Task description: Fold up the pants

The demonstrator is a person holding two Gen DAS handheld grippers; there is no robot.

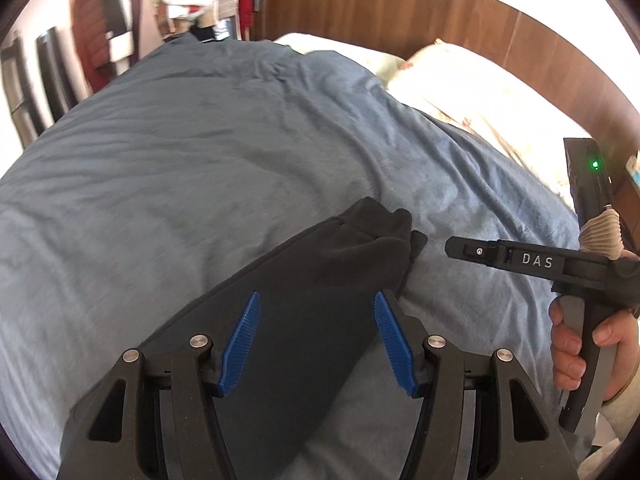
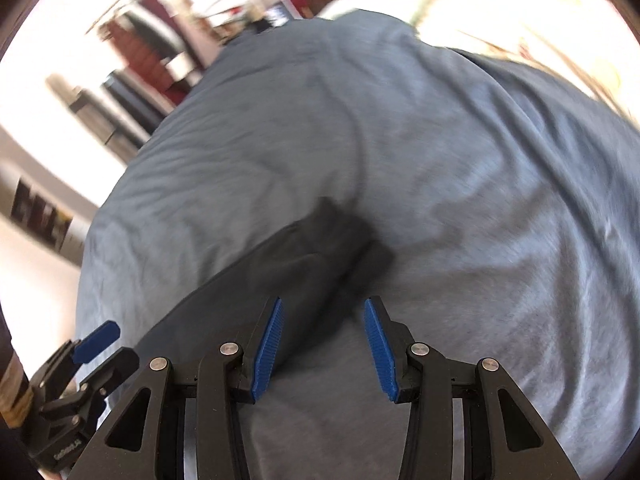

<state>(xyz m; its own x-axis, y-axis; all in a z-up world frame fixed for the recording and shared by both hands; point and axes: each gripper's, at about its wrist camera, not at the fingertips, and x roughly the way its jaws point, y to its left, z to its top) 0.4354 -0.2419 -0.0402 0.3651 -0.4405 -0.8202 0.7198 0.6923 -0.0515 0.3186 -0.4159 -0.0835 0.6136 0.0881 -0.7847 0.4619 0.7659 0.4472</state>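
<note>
Dark grey pants (image 1: 320,248) lie in a long folded strip on the blue duvet (image 1: 180,152), their end bunched a little. My left gripper (image 1: 316,296) hovers over them, open, its blue pads apart and the cloth below them untouched. At the right of that view my right gripper (image 1: 460,248) shows side-on, held by a hand (image 1: 572,352), just beside the pants' end. In the right wrist view my right gripper (image 2: 324,300) is open above the edge of the blurred pants (image 2: 304,256), with my left gripper (image 2: 98,340) at the lower left.
The duvet (image 2: 460,160) covers most of the bed. Pale pillows (image 1: 460,80) lie at the far right against a wooden headboard (image 1: 400,4). Clothes and furniture (image 1: 100,40) stand beyond the bed's far left edge.
</note>
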